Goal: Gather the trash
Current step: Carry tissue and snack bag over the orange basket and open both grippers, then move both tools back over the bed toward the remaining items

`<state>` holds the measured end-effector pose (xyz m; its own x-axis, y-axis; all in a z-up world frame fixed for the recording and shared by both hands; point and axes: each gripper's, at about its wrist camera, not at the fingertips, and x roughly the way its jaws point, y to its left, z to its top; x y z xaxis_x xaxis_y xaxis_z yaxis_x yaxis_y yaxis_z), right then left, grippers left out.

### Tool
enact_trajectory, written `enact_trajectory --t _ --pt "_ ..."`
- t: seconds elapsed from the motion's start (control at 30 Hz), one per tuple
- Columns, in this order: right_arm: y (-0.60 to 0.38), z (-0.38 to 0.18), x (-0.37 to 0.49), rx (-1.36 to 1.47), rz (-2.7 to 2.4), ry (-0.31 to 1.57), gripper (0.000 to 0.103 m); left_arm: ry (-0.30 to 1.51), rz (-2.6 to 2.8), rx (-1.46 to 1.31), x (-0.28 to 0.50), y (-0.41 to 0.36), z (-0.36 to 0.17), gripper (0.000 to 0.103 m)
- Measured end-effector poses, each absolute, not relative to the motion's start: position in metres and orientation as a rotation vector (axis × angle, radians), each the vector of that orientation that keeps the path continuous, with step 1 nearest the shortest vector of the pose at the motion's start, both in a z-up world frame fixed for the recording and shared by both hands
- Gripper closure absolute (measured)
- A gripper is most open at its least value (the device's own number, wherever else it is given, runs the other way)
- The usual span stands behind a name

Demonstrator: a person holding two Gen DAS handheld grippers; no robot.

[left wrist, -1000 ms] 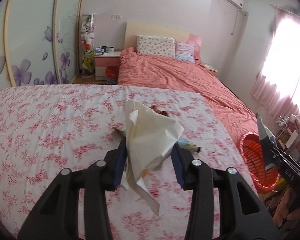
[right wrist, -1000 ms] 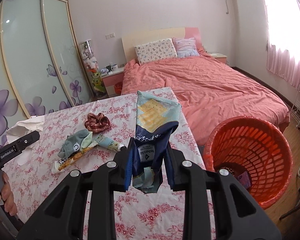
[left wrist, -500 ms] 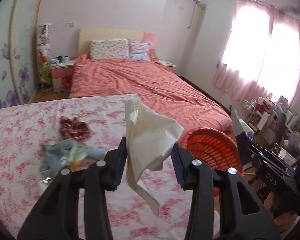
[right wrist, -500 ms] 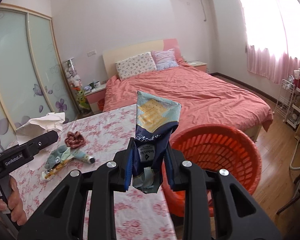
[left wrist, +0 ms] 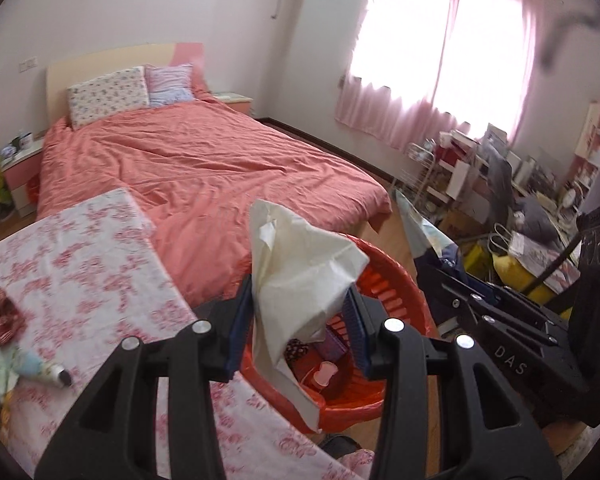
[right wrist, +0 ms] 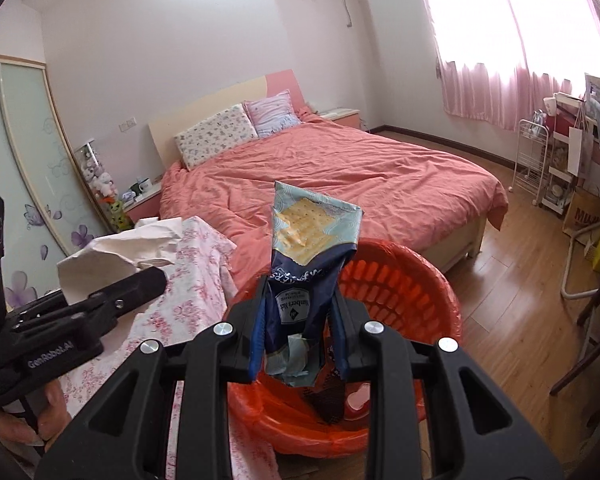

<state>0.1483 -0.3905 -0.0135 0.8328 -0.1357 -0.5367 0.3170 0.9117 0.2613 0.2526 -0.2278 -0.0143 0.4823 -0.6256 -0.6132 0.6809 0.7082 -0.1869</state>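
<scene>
Bedroom: both tongs (left wrist: pixel 296 322) (right wrist: pixel 298 332) loaded above basket (right wrist: pixel 416 280) rim.

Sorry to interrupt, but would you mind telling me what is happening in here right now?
A person is collecting trash with two handheld grippers. The left gripper is shut on a crumpled white tissue, and the right gripper is shut on a blue cracker wrapper. Both are held over the orange basket beside the floral-covered table. Some trash already lies in the basket; a few items remain on the table.
</scene>
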Motion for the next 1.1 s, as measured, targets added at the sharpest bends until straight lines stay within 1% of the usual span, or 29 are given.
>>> enact_trajectory --t 0.23,0.43,0.5,0.53,0.57,0.6,0.63,0.7,0.77,0.8,0.93,1.1 --pt "-0.409 -0.024 0.151 0.393 -0.262 0.546 0.075 0.754 -0.843 0.127 0.279 -0.261 -0.040 0.061" --pt "-0.432 -0.039 0.162 0.499 -0.236 0.564 0.075 0.801 -0.841 0.128 0.295 -0.273 -0.064 0.058" --pt "-0.435 -0.043 0.166 0.511 -0.231 0.570 0.072 0.819 -0.845 0.127 0.300 -0.277 -0.071 0.056" --pt "-0.435 -0.045 0.169 0.512 -0.228 0.574 0.068 0.827 -0.840 0.136 0.302 -0.280 -0.075 0.054" --pt "-0.436 -0.046 0.170 0.514 -0.227 0.577 0.067 0.830 -0.838 0.140 0.304 -0.282 -0.077 0.050" --pt "-0.436 -0.048 0.171 0.517 -0.229 0.577 0.059 0.836 -0.834 0.145 0.306 -0.282 -0.080 0.047" --pt "-0.437 -0.050 0.171 0.521 -0.230 0.579 0.054 0.844 -0.826 0.149 0.308 -0.282 -0.084 0.046" --pt "-0.438 -0.054 0.172 0.533 -0.230 0.587 0.052 0.856 -0.805 0.148 0.312 -0.280 -0.089 0.037" --pt "-0.441 -0.057 0.172 0.545 -0.230 0.595 0.049 0.865 -0.786 0.144 0.316 -0.274 -0.093 0.033" --pt "-0.440 -0.058 0.172 0.549 -0.236 0.598 0.047 0.868 -0.771 0.143 0.317 -0.272 -0.094 0.033" --pt "-0.434 -0.057 0.172 0.513 -0.262 0.616 0.047 0.867 -0.725 0.139 0.320 -0.254 -0.093 0.032" --pt "-0.408 -0.046 0.173 0.395 -0.293 0.615 0.045 0.834 -0.626 0.161 0.307 -0.216 -0.083 0.027"
